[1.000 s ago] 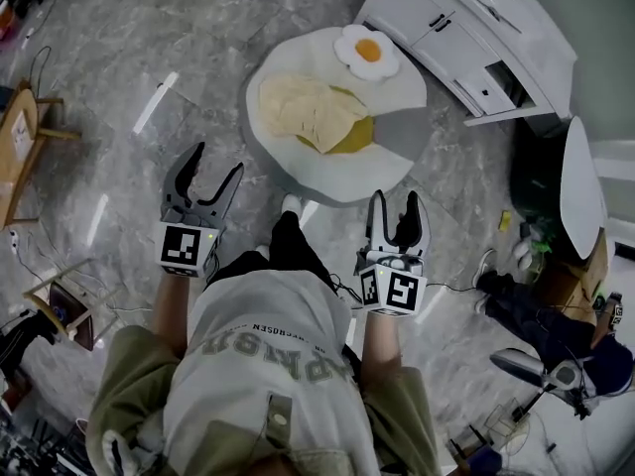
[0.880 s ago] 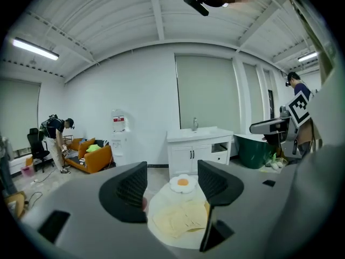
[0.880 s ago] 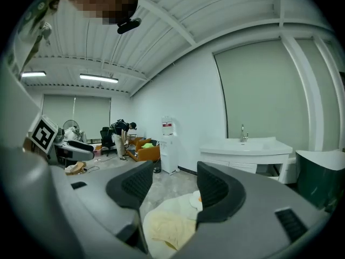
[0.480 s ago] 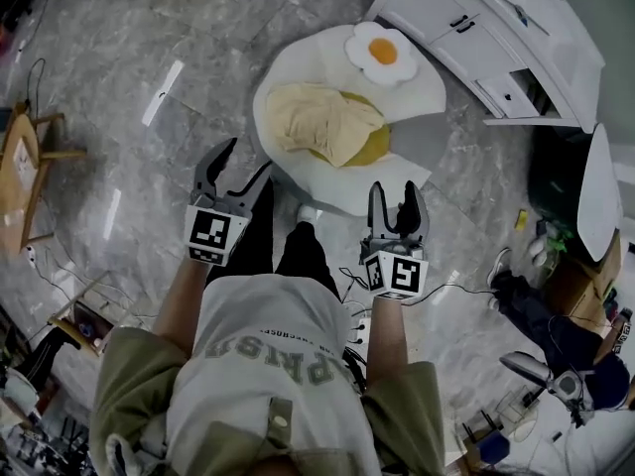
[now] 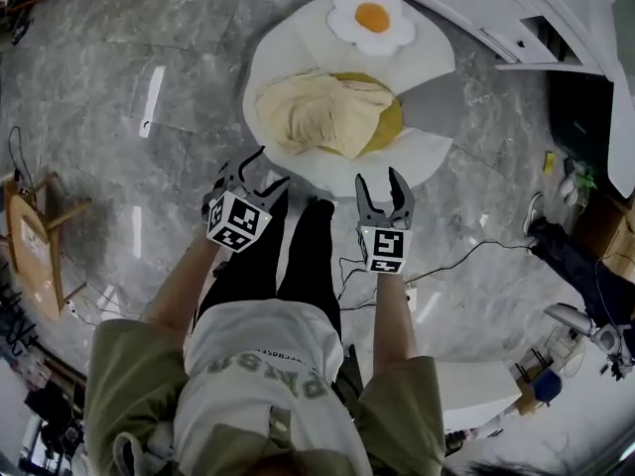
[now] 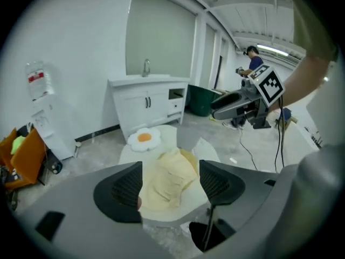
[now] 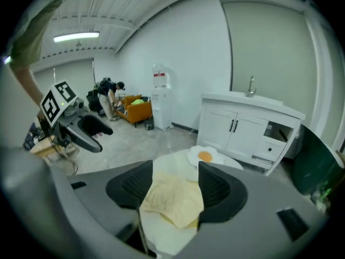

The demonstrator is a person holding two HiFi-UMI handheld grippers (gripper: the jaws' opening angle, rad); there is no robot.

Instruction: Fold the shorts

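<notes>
The pale yellow shorts (image 5: 322, 114) lie crumpled on a round white floor mat (image 5: 298, 58) with a darker yellow middle. Both grippers hang in the air short of the mat's near edge and touch nothing. My left gripper (image 5: 268, 167) points down at the mat, and its jaws are opening with nothing between them. My right gripper (image 5: 378, 180) is open and empty, level with the left. In the left gripper view the shorts (image 6: 168, 178) show far off between the fingers (image 6: 121, 190). The right gripper view frames the shorts (image 7: 173, 201) the same way.
A fried-egg cushion (image 5: 371, 20) sits at the mat's far edge. Behind it stands a white sink cabinet (image 5: 516, 8). Cables (image 5: 446, 266) trail on the floor at the right, and a wooden chair (image 5: 30, 236) is at the left. A water dispenser (image 7: 160, 99) stands by the wall.
Both grippers have dropped and gone forward toward the mat, tilting downward. The mat and shorts now lie closer in front of them.
</notes>
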